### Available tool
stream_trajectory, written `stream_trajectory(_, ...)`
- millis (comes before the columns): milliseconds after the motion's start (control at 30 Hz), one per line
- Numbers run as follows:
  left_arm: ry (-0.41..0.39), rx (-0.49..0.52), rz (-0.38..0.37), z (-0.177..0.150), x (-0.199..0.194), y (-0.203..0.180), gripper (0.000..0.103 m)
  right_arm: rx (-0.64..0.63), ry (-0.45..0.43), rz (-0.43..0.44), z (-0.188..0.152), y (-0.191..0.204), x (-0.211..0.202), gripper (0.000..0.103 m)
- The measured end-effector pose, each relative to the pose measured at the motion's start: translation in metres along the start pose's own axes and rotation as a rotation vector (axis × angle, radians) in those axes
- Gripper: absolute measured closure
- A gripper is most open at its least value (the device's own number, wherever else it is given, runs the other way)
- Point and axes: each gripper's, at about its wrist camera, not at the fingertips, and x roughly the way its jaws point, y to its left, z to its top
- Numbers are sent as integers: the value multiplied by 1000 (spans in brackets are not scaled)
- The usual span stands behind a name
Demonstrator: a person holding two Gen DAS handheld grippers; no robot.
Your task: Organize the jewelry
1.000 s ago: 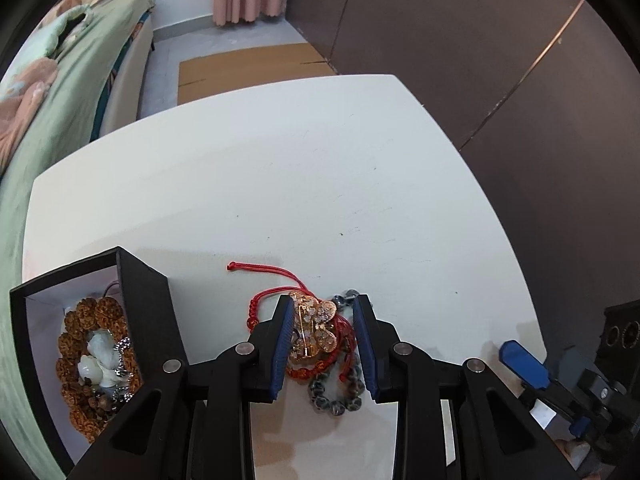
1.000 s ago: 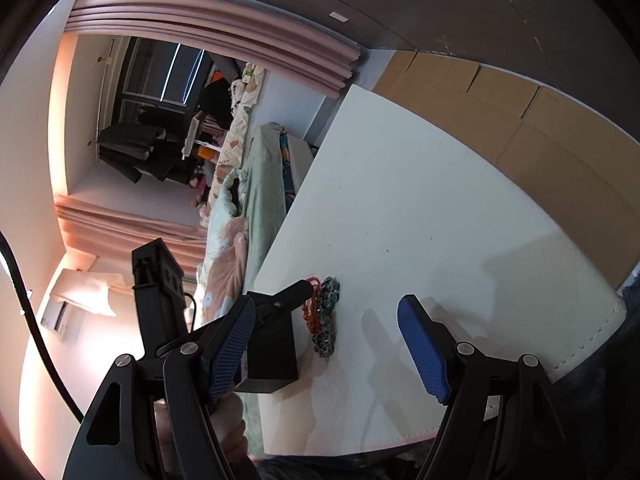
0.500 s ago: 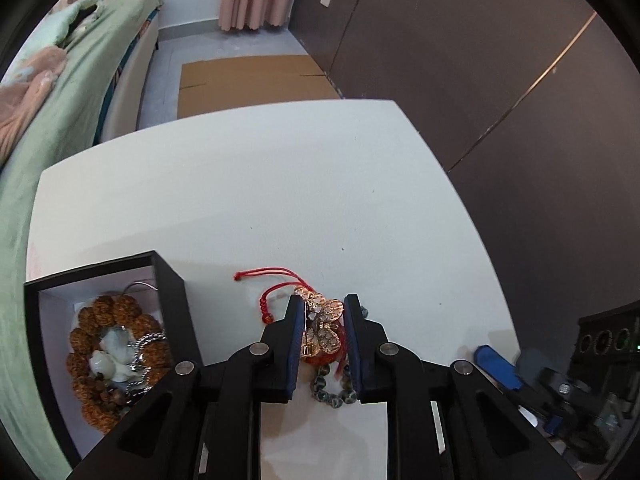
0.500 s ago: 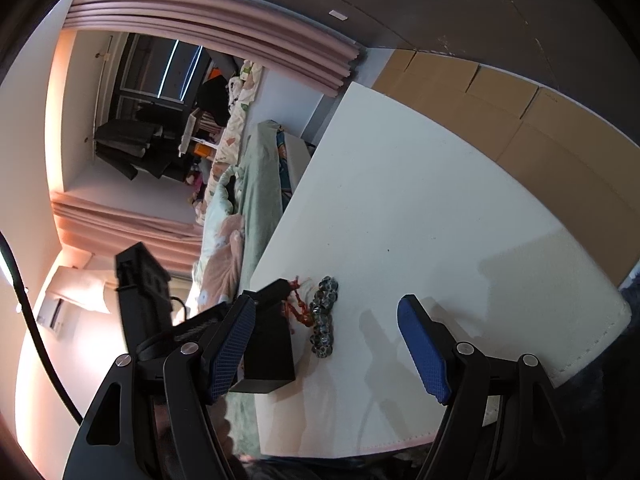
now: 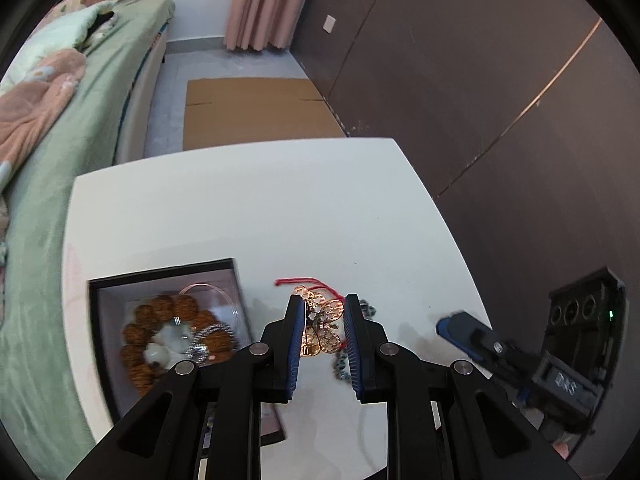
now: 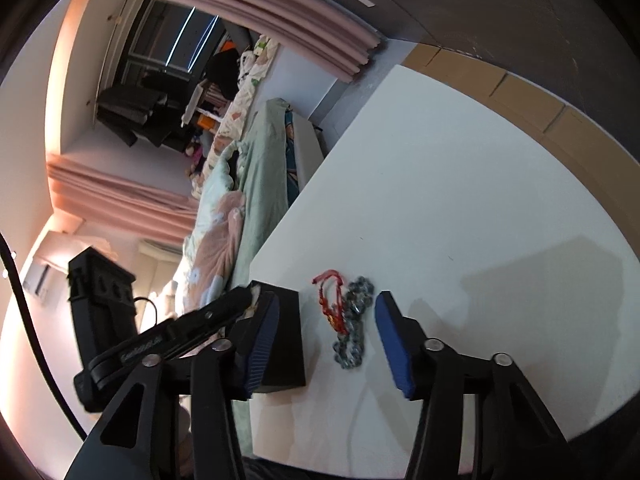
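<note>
My left gripper is shut on a gold filigree ornament and holds it a little above the white table. Under it lie a red cord bracelet and a grey bead bracelet. To the left stands an open black box holding a brown bead bracelet and a pale stone piece. In the right wrist view my right gripper hovers near the red cord and grey beads. Its jaws are closing, and nothing is pressed between the pads.
A bed with green bedding runs along the table's left side. Flat cardboard lies on the floor beyond the table. A dark wall stands to the right. The black box sits just left of the bracelets.
My left gripper closed on the gold ornament and rose with it, leaving the red cord and grey beads on the table. The right gripper's jaws narrowed and it came closer to the bracelets.
</note>
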Motion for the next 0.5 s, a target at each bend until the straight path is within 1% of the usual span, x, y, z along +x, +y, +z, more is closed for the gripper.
stream_trajectory(33, -5, -3, 2, -1, -3, 2, 82, -15, 11, -18, 2, 5, 5, 61)
stream_trajectory(67, -11, -6, 4, -1, -6, 5, 82, -26, 20, -27, 3, 8, 7, 63)
stream_trajectory(133, -18, -12, 8, -2, -12, 10, 82, -54, 60, -61, 4, 17, 20, 69)
stream_trajectory(333, -31, -41, 10, -6, -25, 31, 82, -146, 136, -197, 3, 37, 48, 73)
stream_trajectory(500, -37, -63, 11, -11, -32, 47, 82, -182, 169, -284, 3, 40, 61, 74)
